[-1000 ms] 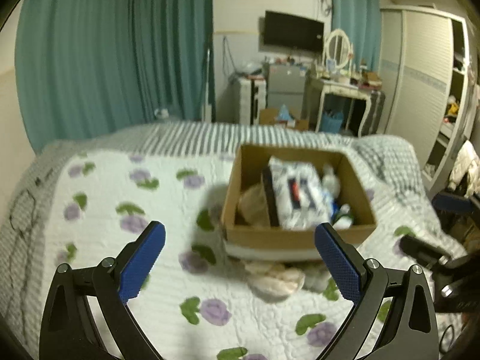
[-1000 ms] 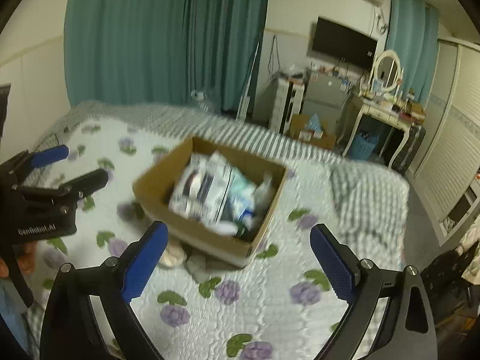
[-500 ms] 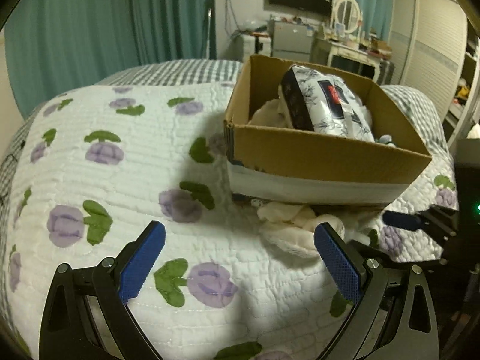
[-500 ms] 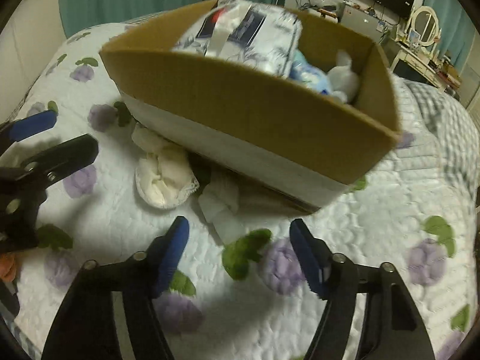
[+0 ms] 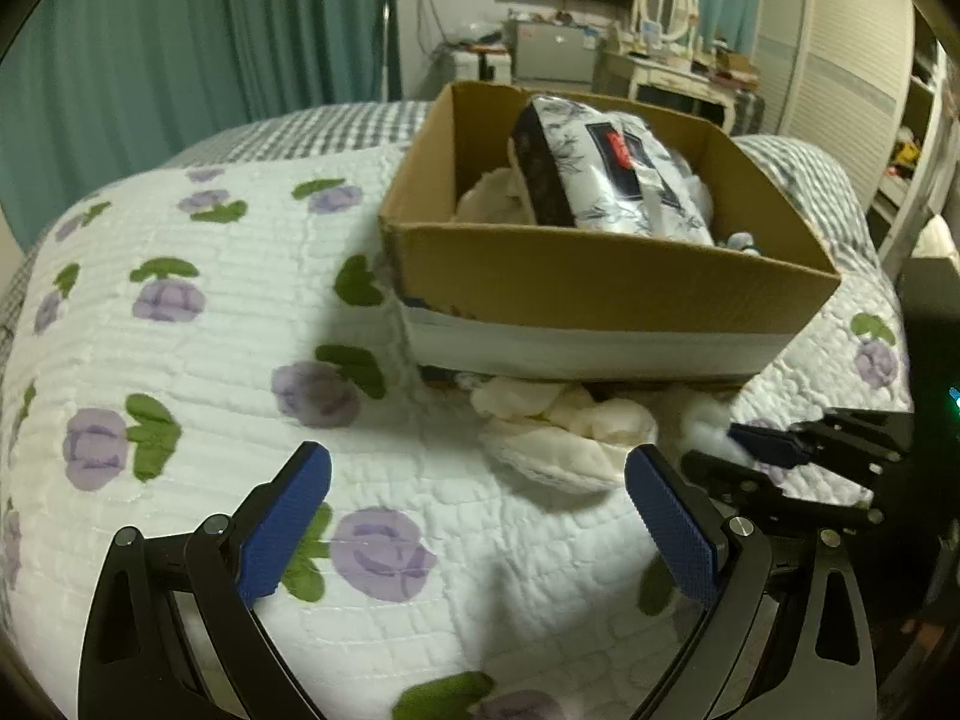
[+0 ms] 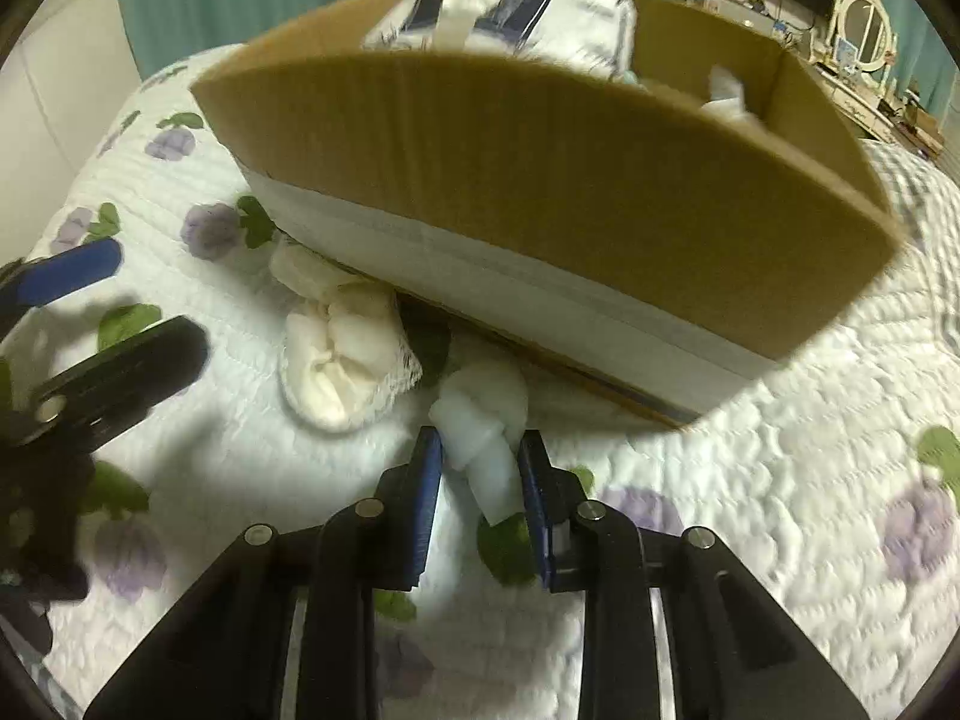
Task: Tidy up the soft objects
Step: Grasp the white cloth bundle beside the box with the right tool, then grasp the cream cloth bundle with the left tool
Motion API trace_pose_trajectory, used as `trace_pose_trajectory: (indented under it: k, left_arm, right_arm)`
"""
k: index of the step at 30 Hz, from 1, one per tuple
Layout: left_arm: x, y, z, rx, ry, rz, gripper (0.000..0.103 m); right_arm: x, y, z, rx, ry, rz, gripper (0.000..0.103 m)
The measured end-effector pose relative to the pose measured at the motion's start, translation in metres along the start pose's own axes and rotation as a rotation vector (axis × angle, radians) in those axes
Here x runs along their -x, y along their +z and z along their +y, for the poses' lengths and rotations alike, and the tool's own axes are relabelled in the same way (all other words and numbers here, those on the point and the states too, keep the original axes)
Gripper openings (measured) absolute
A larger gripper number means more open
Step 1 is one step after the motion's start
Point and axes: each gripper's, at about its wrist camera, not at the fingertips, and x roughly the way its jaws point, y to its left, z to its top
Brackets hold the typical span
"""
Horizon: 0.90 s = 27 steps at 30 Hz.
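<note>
Right gripper (image 6: 480, 468) now closed around white sock (image 6: 486, 438), box (image 6: 540, 180) hiding its end

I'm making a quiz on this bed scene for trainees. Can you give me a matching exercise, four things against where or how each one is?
Things:
1. left tool
2. right tool
3. cream sock
4. patterned pack

States:
a. inside the cardboard box
b. closed around a white knotted sock
c. open, above the quilt, holding nothing
d. lying on the quilt, partly under the box's edge

Pairs: 1-c, 2-b, 3-d, 4-a
</note>
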Motion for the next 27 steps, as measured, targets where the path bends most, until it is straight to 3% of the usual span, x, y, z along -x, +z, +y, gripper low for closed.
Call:
trace_pose_trajectory:
  k: [5,8,10,16,17,21,24,27]
  left_arm:
    - [-0.004,0.01,-0.017,0.016,-0.029,0.041,0.099]
    - [-0.018,0.012,-0.031,0.025,-0.014,0.081,0.099]
    - [-0.03,0.01,-0.043,-0.012,0.013,0.088,0.094]
    - [-0.069,0.007,-0.042,0.004,-0.018,0.161,0.065]
    - [-0.073,0.006,-0.041,0.006,-0.028,0.173,0.054]
    - [-0.07,0.0,-0.043,-0.015,-0.041,0.162,0.03]
    - [-0.061,-0.008,-0.043,-0.027,-0.035,0.146,0.017]
    - [-0.048,-0.02,-0.041,-0.022,-0.037,0.14,0.012]
  right_arm:
    - [0.03,-0.013,-0.006,-0.003,-0.05,-0.049,0.025]
    - [0.037,-0.015,-0.012,-0.014,-0.061,-0.053,0.025]
    - [0.037,-0.015,-0.014,-0.021,-0.06,-0.05,0.025]
    - [0.025,-0.013,-0.024,-0.047,-0.035,-0.014,0.026]
    - [0.025,-0.013,-0.026,-0.053,-0.031,-0.014,0.026]
    - [0.024,-0.013,-0.029,-0.065,-0.025,-0.011,0.026]
    - [0.023,-0.013,-0.026,-0.06,-0.035,-0.014,0.026]
    - [0.028,-0.014,-0.018,-0.029,-0.035,-0.038,0.026]
